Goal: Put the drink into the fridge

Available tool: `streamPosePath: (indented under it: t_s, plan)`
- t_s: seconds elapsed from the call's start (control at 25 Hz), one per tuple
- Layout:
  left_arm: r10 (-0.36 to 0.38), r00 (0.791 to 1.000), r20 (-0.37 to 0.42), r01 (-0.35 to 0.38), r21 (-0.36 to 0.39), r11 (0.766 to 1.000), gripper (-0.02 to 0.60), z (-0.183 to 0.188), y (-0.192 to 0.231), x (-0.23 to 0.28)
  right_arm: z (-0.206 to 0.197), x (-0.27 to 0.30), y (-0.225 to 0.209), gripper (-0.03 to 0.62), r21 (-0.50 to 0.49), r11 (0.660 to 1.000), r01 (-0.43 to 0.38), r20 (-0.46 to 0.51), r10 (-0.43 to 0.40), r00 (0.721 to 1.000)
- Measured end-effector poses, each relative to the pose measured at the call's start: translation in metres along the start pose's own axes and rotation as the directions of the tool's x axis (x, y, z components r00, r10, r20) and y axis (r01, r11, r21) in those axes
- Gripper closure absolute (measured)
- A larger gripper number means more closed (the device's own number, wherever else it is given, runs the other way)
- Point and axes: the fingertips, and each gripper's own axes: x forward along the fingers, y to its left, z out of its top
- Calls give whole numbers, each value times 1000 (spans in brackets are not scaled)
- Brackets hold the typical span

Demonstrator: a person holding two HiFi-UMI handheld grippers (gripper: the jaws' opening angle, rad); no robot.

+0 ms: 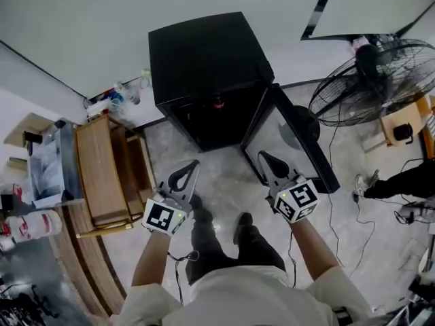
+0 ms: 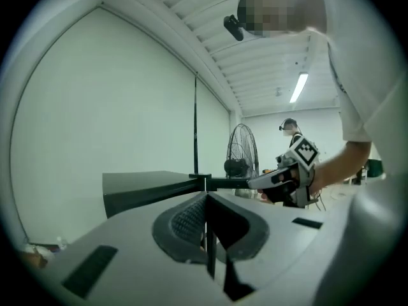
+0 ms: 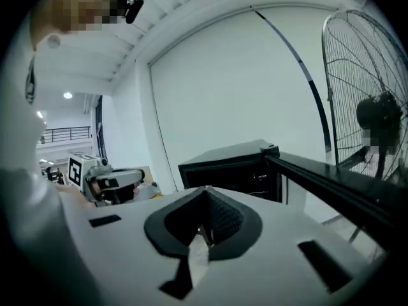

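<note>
On the floor (image 1: 224, 182), upright fridge (image 1: 204, 53) faces the person (image 1: 238, 297)

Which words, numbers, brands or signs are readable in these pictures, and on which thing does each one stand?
No text can be read anywhere.
The left gripper and right gripper: their cubes carry only black-and-white square patterns, no letters.
The white bottle with a red band: any print is too small to read.
The black fridge: no label shows.
</note>
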Motion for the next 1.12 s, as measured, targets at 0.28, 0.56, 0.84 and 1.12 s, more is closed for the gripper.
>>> streamPosePath:
  t_s: [0.28, 0.56, 0.84, 1.12]
  plan:
    - [49, 998, -29, -52, -125, 991, 574, 49, -65, -50, 41, -78, 37, 595, -61, 997, -41, -73, 36, 997]
    - [52, 999, -14, -53, -125, 991, 575, 91, -95, -108, 76, -122, 81, 595, -137, 989, -47, -54, 40, 998]
    - [61, 998, -30, -65, -123, 990, 574, 99, -96, -160, 86, -145, 120, 595, -193, 981, 1, -23, -5, 1000]
    - [86, 995, -41, -91, -130, 987, 574, 104, -87, -201, 90, -164, 152, 594, -192, 980, 47, 31, -42, 999]
